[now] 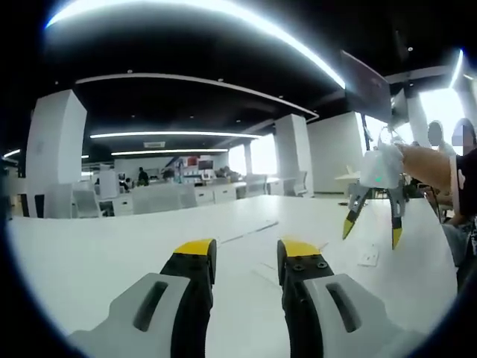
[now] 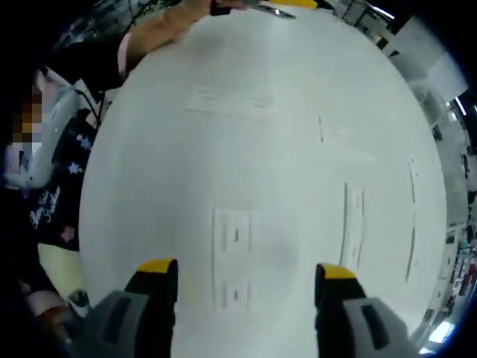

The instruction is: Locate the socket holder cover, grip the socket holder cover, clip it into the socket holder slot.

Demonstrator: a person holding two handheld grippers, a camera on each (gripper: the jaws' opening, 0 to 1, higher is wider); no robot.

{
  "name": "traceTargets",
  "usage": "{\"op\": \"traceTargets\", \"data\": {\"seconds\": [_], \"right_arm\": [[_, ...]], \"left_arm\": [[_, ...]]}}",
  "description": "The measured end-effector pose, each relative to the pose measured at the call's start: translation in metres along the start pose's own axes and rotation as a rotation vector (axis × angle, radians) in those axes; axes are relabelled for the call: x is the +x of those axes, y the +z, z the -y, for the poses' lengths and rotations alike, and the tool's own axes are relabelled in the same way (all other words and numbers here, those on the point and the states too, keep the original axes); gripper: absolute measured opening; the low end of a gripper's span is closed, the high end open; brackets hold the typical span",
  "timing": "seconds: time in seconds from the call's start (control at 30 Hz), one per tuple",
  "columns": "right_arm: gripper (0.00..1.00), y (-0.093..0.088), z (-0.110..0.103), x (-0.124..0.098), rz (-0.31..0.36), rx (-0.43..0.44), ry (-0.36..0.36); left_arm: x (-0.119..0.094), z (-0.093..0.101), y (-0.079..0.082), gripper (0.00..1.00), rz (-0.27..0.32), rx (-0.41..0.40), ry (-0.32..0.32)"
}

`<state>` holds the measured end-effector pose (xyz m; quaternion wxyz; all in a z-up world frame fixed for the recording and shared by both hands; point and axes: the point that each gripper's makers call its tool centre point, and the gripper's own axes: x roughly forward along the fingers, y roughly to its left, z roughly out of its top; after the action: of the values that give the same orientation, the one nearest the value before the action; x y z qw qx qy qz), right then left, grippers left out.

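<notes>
Both held above white desk [image 2: 298, 112]. Left hand-held gripper [image 1: 246, 257] jaws apart, empty; right hand-held gripper [image 2: 246, 276] wide, empty, socket holder cover [image 2: 233, 257] flat between its tips, 12 o'clock.

A large open office: white table [image 1: 112, 246] in front, white pillars [image 1: 54, 149] at nine and one o'clock, curved ceiling light strips [image 1: 223, 11] at twelve, bright windows [image 1: 262, 154] and desks with chairs [image 1: 160, 198] beyond.
</notes>
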<state>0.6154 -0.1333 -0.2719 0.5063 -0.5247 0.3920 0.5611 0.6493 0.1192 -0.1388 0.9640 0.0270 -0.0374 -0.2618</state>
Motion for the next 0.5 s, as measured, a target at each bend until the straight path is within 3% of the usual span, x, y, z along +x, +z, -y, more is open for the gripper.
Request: {"op": "traceTargets", "data": {"seconds": [0.5], "right_arm": [[0.74,-0.006,-0.008,0.014,-0.056,-0.013,0.073]], "left_arm": [[0.001,-0.001,0.001,0.33,-0.002,0.003,-0.006]]}}
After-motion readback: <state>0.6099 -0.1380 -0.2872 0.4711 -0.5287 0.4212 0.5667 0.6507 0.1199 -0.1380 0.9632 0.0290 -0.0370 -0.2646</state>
